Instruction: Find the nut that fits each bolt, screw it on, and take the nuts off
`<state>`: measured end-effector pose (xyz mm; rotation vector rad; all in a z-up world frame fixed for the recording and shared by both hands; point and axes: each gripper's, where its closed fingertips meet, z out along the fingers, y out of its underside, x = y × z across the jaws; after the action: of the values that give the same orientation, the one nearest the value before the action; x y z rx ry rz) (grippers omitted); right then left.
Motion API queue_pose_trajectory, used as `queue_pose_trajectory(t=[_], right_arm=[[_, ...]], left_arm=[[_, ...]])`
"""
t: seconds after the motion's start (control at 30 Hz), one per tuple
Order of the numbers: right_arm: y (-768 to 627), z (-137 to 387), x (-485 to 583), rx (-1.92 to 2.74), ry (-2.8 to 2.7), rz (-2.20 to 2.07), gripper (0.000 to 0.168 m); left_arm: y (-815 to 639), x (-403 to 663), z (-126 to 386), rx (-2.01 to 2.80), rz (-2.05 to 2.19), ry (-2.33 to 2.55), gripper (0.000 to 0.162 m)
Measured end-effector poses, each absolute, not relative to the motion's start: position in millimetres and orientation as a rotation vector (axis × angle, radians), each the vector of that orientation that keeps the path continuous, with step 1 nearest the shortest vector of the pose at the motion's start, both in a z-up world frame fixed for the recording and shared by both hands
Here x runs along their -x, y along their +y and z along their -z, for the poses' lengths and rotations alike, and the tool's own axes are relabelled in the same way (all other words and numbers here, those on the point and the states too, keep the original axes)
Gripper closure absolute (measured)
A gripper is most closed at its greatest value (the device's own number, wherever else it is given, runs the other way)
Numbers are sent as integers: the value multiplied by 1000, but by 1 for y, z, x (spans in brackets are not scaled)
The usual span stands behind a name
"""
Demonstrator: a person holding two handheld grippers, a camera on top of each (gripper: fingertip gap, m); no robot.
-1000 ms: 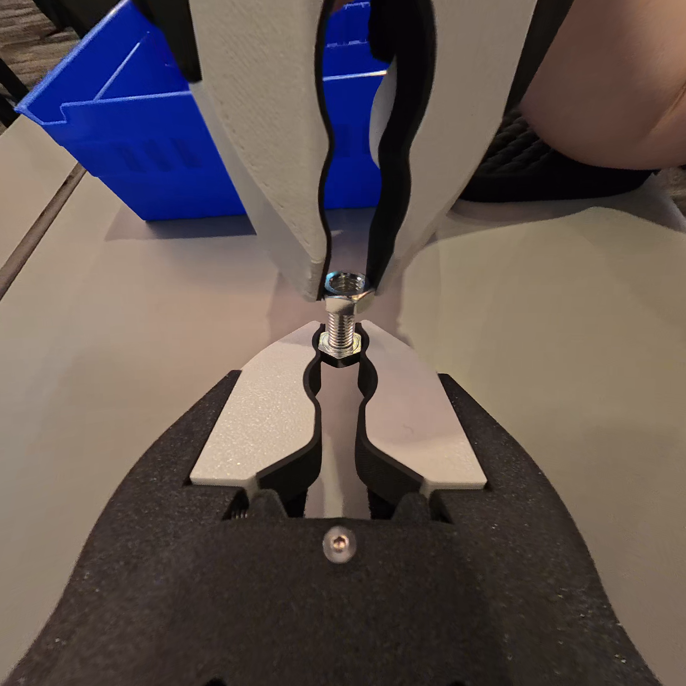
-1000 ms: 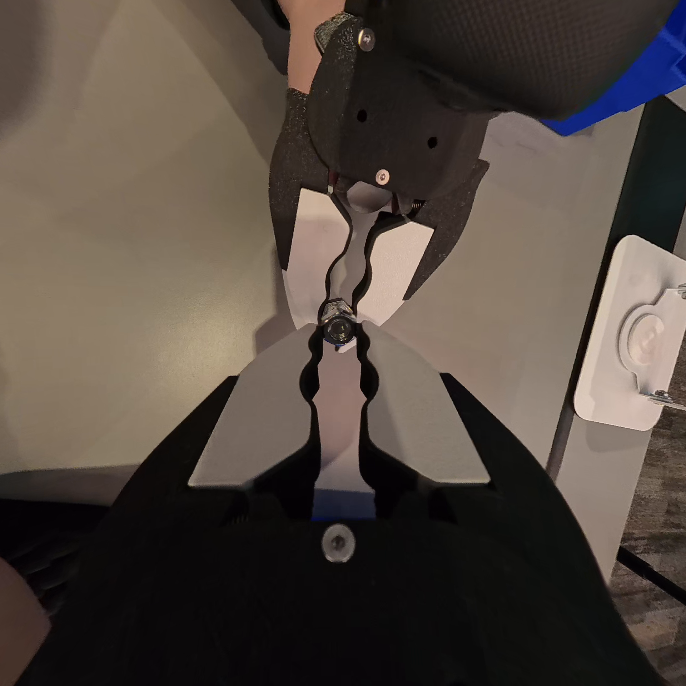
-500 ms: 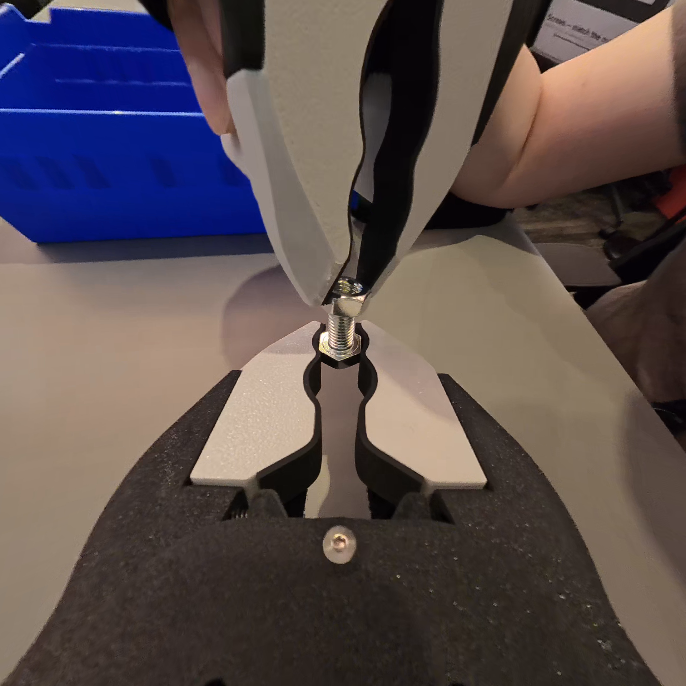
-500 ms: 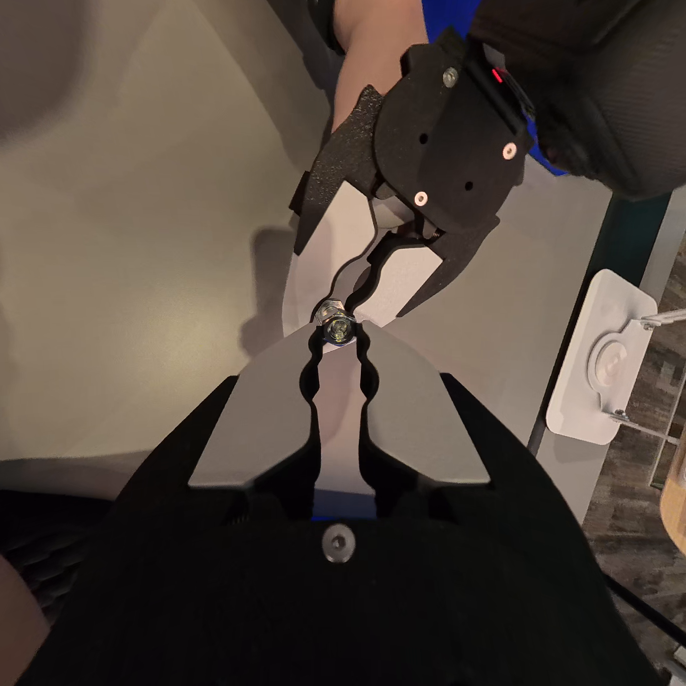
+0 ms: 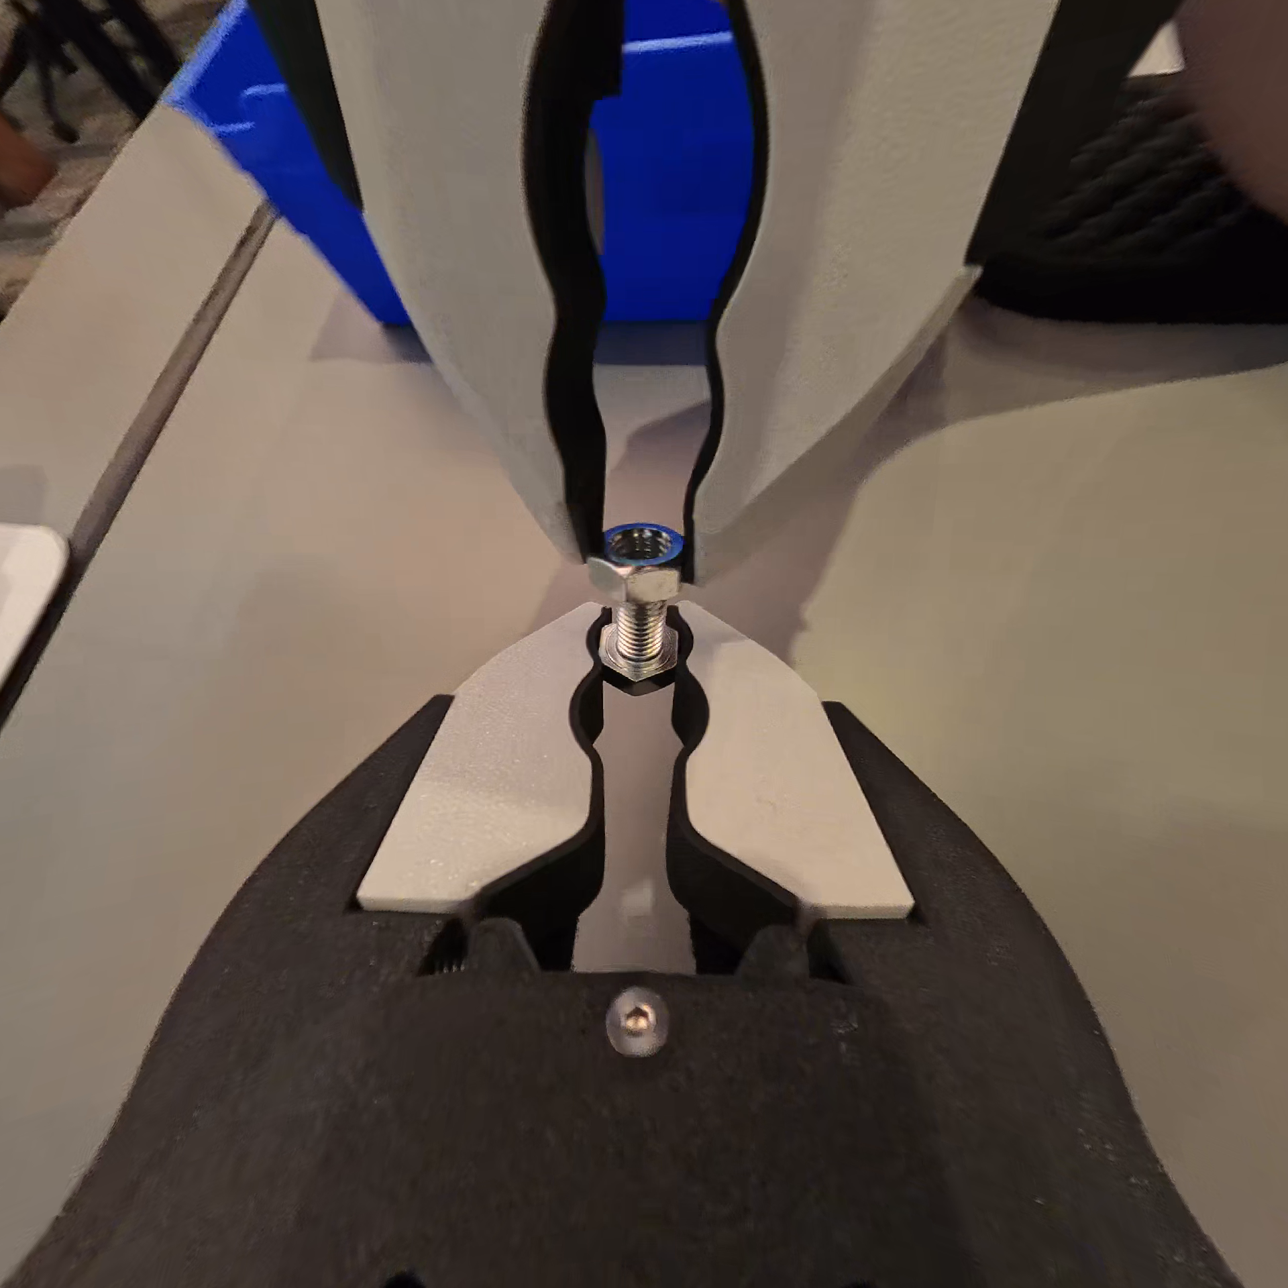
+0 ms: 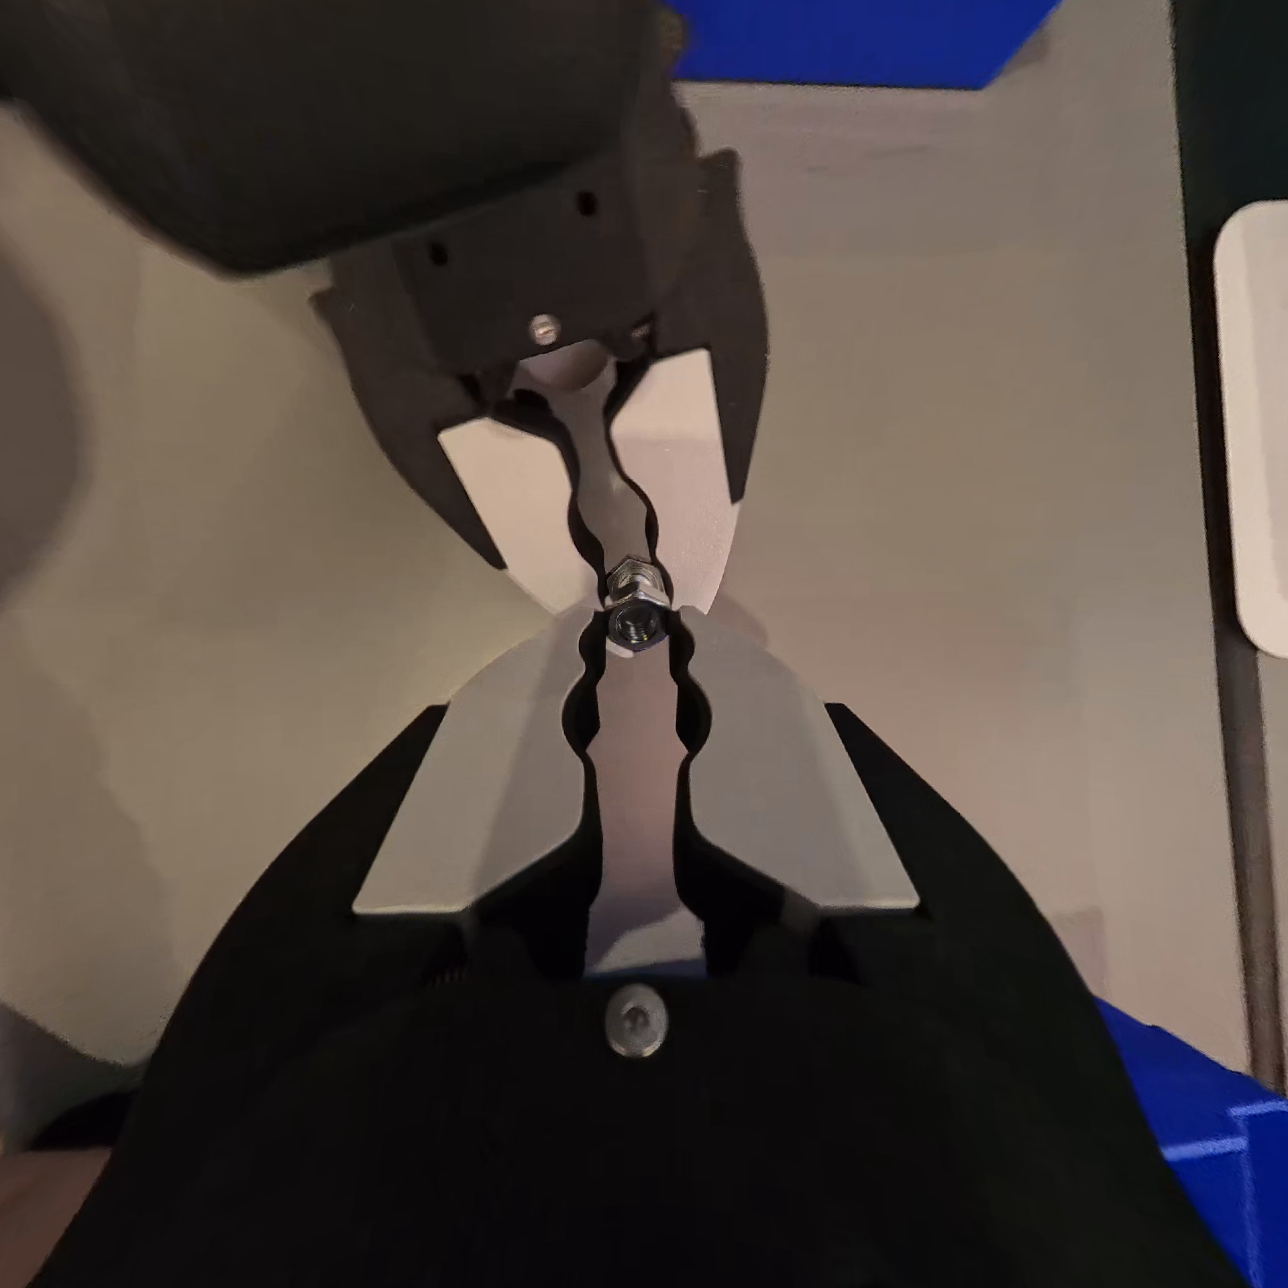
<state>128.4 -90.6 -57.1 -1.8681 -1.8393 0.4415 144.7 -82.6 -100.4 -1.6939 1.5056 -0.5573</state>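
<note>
My left gripper (image 5: 638,655) is shut on the hex head of a silver bolt (image 5: 638,631), whose thread points away from me. A silver nut (image 5: 638,568) sits on the tip of the thread, its open hole facing up. My right gripper (image 5: 638,557) comes in from above and is shut on that nut. In the right wrist view my right gripper (image 6: 634,631) holds the nut (image 6: 634,624) end-on, and the left gripper (image 6: 631,568) holds the bolt (image 6: 631,582) just beyond it. Both are held above the grey table (image 5: 279,557).
A blue bin (image 5: 669,174) stands on the table behind the grippers, and it also shows in the right wrist view (image 6: 836,42). A white plate (image 6: 1254,432) lies past a dark seam (image 6: 1199,348) in the table. A person's arm is at the upper right. There is about 4 cm between the tips of the two grippers.
The right gripper has twisted about the bolt's axis with the nut in it: tilted and edge-on half a second ago, it now stands square. The left gripper keeps its hold on the bolt head.
</note>
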Motion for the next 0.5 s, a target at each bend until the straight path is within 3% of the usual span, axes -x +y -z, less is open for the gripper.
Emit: queue_pose_trajectory(t=[0.5], right_arm=[[-64,58,-107,2131,-1404,-684,150]], left_arm=[[-43,-120,100,1773,207,1360,147]])
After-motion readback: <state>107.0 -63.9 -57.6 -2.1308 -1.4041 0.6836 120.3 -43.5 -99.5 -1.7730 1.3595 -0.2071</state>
